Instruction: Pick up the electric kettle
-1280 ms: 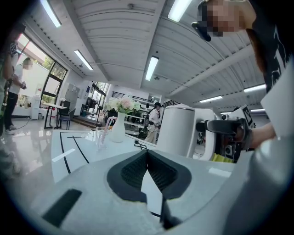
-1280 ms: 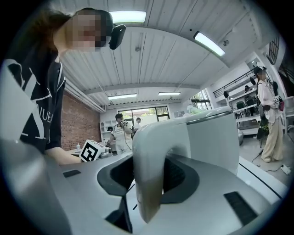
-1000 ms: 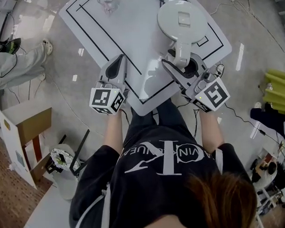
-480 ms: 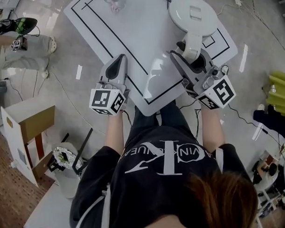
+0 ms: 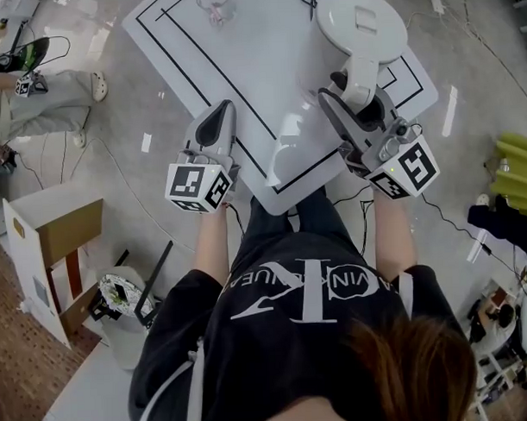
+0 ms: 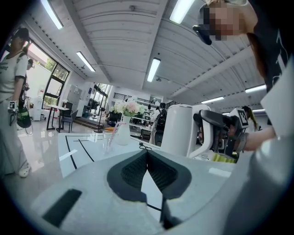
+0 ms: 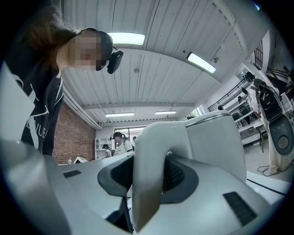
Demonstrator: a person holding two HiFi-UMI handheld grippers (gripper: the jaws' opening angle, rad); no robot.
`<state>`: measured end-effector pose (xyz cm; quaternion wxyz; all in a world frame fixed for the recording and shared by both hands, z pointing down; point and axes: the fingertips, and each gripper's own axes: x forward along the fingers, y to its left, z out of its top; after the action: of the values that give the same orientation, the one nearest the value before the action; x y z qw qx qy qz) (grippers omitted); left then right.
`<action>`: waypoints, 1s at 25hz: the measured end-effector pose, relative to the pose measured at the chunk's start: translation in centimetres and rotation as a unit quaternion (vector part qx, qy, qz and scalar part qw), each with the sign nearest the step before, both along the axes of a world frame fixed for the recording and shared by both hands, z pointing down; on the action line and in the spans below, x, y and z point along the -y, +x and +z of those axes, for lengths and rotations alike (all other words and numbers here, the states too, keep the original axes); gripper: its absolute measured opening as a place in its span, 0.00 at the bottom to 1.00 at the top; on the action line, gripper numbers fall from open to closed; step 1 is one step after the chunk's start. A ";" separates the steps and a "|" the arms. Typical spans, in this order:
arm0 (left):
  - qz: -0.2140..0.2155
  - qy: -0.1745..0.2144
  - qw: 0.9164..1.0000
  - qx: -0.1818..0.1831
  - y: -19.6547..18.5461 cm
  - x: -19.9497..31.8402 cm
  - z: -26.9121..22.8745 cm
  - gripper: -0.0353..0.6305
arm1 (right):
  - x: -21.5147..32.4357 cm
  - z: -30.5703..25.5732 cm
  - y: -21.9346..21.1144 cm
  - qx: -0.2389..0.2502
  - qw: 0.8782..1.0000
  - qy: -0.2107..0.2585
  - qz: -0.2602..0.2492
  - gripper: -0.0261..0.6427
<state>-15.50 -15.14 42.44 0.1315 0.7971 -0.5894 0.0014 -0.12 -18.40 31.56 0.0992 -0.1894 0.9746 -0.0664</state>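
the right gripper (image 5: 356, 100) pinches the handle (image 7: 148, 170) of the white electric kettle (image 5: 360, 22), its jaws pressed on either side of the handle with the kettle body just beyond them. the kettle is upright over the far right part of the white table (image 5: 267, 71) marked with black lines; whether its base touches the tabletop cannot be told. the left gripper (image 5: 220, 114) hovers over the table's near edge, well apart from the kettle, jaws pressed together on nothing. a vase of flowers (image 6: 123, 135) sits at the far side
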 end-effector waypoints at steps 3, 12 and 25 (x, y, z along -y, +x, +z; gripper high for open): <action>-0.002 0.004 1.000 0.001 -0.2 -0.1 -0.4 0.06 | -0.1 -0.4 0.1 0.000 1.000 0.002 0.003 0.23; 0.007 0.020 1.000 0.004 -0.2 0.0 -1.7 0.06 | -0.5 -1.8 0.7 0.003 1.000 0.012 0.022 0.23; 0.031 0.034 0.999 0.012 1.8 1.0 -2.9 0.06 | -0.5 -3.2 3.6 0.008 0.998 0.023 0.056 0.23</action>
<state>-13.73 -16.13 39.51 0.0974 0.8190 -0.5654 -0.0052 3.46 -17.88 28.34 0.1153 -0.2412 0.9628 -0.0396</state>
